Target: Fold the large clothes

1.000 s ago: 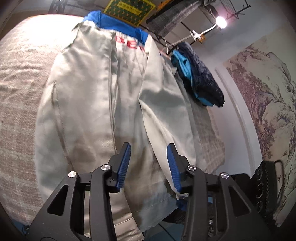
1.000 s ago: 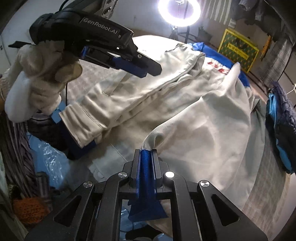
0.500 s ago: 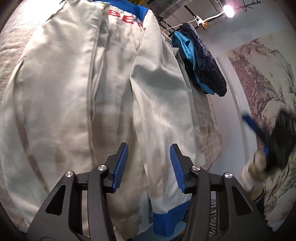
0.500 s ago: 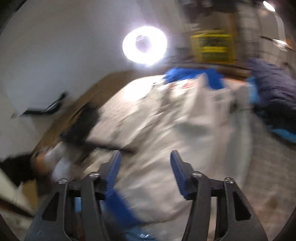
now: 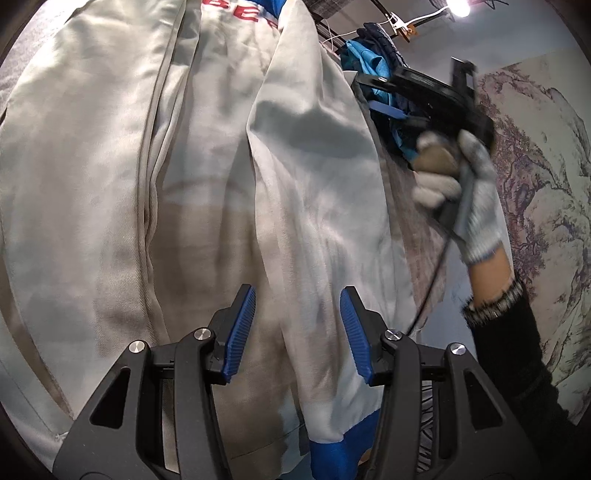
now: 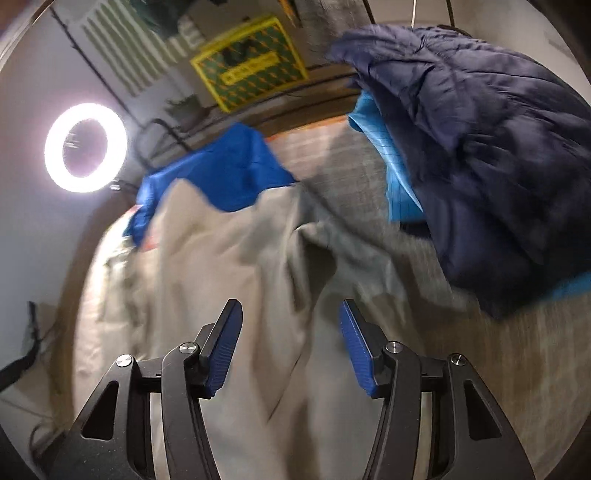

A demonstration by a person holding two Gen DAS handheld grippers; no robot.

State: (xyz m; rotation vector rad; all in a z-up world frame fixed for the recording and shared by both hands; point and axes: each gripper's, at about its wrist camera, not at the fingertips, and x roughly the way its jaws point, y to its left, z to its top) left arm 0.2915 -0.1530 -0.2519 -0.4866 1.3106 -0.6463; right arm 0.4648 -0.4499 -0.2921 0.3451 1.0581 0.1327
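Grey jacket (image 5: 207,192) spread flat on the bed (image 6: 480,369), directly beneath both tongs. Left tongs (image 5: 297,332) wide open, holding nothing, poised over the folded-in sleeve (image 5: 321,206) near its blue cuff (image 5: 332,454). Right tongs (image 6: 291,347) also wide open, empty, above the jacket's rumpled right edge; view blurred. Jacket pale grey, blue collar (image 6: 225,177), red lettering (image 5: 236,14), sleeve laid lengthwise over the body.
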